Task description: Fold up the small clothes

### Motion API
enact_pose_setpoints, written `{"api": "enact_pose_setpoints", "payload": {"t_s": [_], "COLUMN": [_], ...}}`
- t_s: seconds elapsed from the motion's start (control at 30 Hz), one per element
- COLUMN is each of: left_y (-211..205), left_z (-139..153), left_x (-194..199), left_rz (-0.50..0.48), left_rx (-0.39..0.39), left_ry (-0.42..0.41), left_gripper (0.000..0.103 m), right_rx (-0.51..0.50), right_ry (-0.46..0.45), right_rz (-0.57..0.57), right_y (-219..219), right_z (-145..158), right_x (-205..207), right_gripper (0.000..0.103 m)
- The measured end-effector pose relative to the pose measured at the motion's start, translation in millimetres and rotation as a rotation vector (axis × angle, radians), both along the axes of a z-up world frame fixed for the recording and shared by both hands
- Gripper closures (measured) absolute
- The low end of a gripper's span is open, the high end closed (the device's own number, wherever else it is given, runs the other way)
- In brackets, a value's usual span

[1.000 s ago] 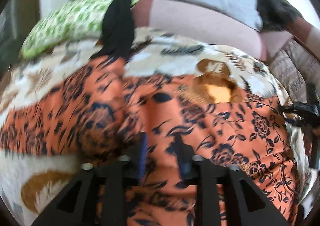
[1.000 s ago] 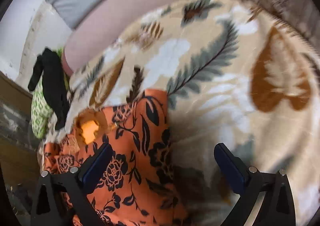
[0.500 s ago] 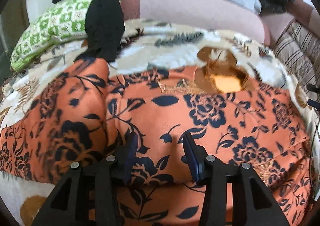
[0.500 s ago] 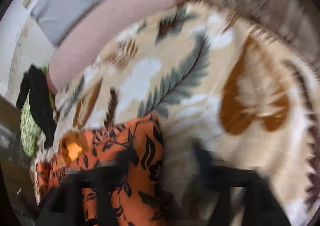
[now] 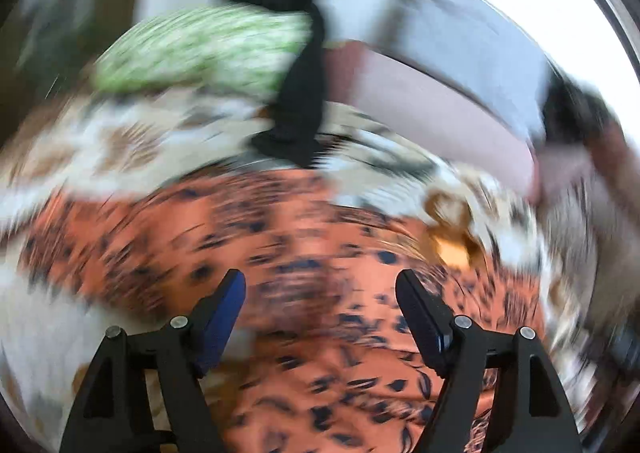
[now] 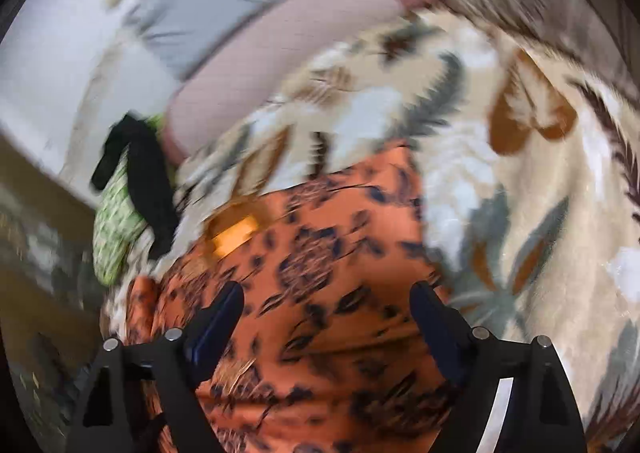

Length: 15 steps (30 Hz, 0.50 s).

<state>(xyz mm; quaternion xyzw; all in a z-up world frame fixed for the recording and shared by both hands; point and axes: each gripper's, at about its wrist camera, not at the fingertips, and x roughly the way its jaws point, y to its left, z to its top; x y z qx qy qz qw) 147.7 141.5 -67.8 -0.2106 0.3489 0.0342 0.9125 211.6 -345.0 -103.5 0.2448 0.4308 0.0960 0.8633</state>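
Left wrist view: both hand-held grippers, left (image 5: 320,289) and right (image 6: 326,303), opening empty above orange garment (image 5: 312,237).

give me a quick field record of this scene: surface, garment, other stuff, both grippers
surface: leaf-print blanket
garment: orange floral cloth, lying spread on the blanket
other cloth: black garment draped over green pillow
behind: pink bolster
left gripper: jaws opening, nothing pinched, cloth below
right gripper: jaws opening, nothing pinched, over the cloth's edge
image quality: both views motion-blurred
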Motion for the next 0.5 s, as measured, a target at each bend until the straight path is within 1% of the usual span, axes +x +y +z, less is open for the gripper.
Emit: {"api": "enact_pose_setpoints", "payload": {"t_s": [0.1,0.13,0.2,0.23,0.3,0.4,0.5], "left_y": [84,116,156,173,193,207,210], "left_z": [-26,-39,-59,-68,-79,-88,-85], "left_x": [-22,-31,-44,-50,-59,-63,-62], "left_rz": [0.206,0.291,0.389,0.436,0.501,0.501,0.53], "left_rx": [-0.251,-0.36,-0.507,-0.555,-0.591,-0.64,-0.64], "left_ry": [0.033,0.037,0.034,0.031,0.024,-0.004,-0.014], "left_gripper": [0.025,0.026,0.026,0.026,0.026,0.026,0.026], "right_rx": [-0.047,-0.053,-0.05,-0.048,-0.069,-0.081,-0.077], "right_ry": [0.0,0.008,0.036,0.05,0.067,0.081,0.078], "right_rz": [0.048,0.06,0.072,0.077,0.081,0.072,0.06], "right_y": [22,27,30,33,37,34,33], "right_z": [-6,-11,-21,-25,-28,-28,-22], "right_x": [-29,-39,-60,-66,-72,-77,-75], "right_gripper": [0.016,0.016,0.016,0.016,0.016,0.016,0.016]}}
